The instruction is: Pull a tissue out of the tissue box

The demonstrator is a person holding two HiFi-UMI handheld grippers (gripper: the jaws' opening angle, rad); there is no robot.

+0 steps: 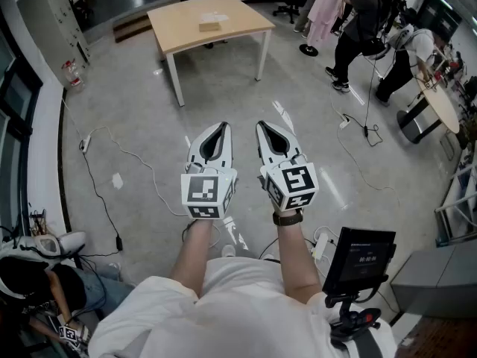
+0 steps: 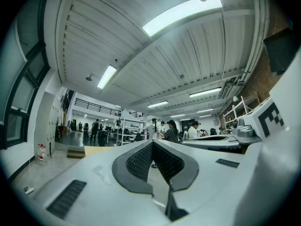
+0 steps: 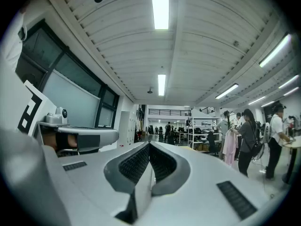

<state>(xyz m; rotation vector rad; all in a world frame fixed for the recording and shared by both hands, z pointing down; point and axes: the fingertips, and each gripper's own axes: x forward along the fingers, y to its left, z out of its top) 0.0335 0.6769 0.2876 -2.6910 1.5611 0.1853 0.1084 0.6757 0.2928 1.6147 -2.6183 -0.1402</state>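
A small tan tissue box [image 1: 210, 25] lies on a light wooden table [image 1: 177, 30] at the far side of the floor, well ahead of both grippers. My left gripper [image 1: 220, 128] and right gripper [image 1: 261, 126] are held side by side at waist height over the grey floor, pointing roughly level toward the table. In the left gripper view the left gripper [image 2: 152, 143] has its jaws together with nothing between them. The right gripper [image 3: 149, 144] is likewise shut and empty in its own view. Neither is near the box.
White cables and a power strip [image 1: 84, 143] trail over the floor on the left. Several people [image 1: 358, 28] stand by a clothes rack at the right. A screen on a stand [image 1: 359, 259] sits at lower right. A seated person [image 1: 45, 282] is at lower left.
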